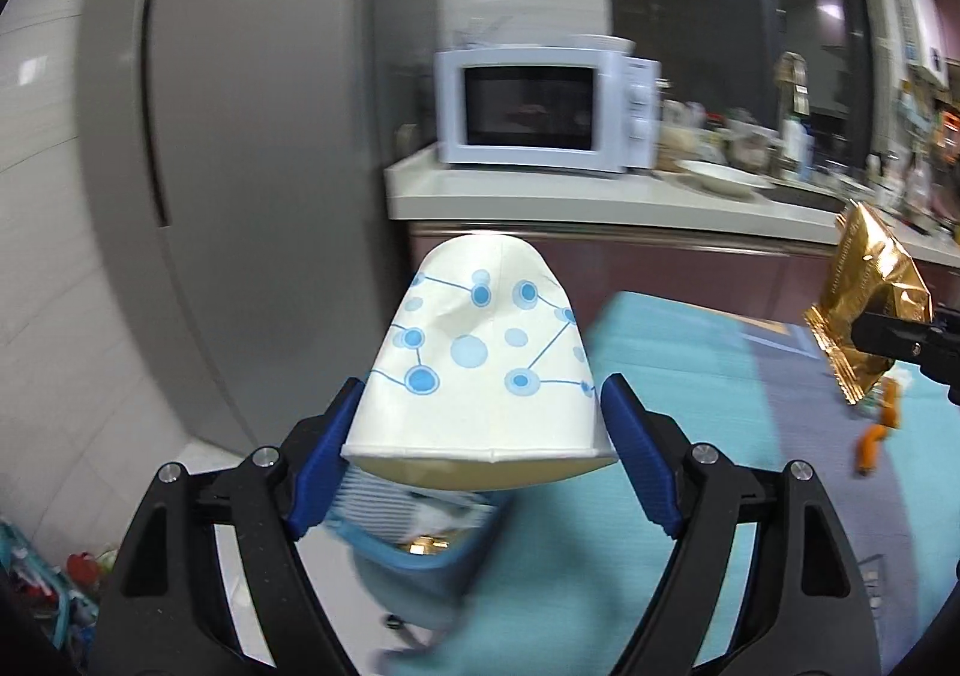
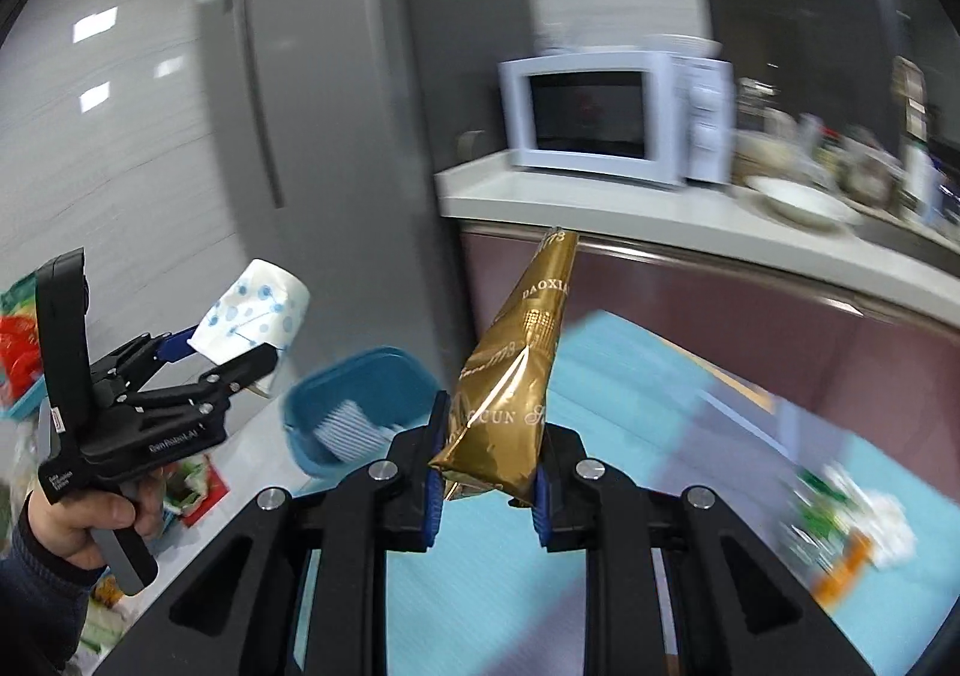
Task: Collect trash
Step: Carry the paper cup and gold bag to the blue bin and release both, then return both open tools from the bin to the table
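My left gripper (image 1: pixel 480 424) is shut on a white paper cup (image 1: pixel 480 358) with blue dots, held rim toward the camera, base pointing away. The same cup (image 2: pixel 255 316) and left gripper (image 2: pixel 231 355) show in the right wrist view at left, held by a hand (image 2: pixel 78 526). My right gripper (image 2: pixel 489 466) is shut on a gold foil wrapper (image 2: pixel 516 364) that stands up between its blue pads. That wrapper (image 1: pixel 864 304) appears at the right edge of the left wrist view. A blue bin (image 2: pixel 360 406) with trash inside sits below and between both grippers, also seen as the bin (image 1: pixel 420 550) under the cup.
A teal cloth (image 1: pixel 690 376) covers the table, with orange scraps (image 1: pixel 876 436) and crumpled litter (image 2: pixel 852 526) on it. A grey fridge (image 1: pixel 240 166) stands at left. A white microwave (image 1: pixel 540 106) and a bowl (image 1: pixel 726 178) sit on the cluttered counter behind. Packets lie on the floor (image 2: pixel 18 340) at left.
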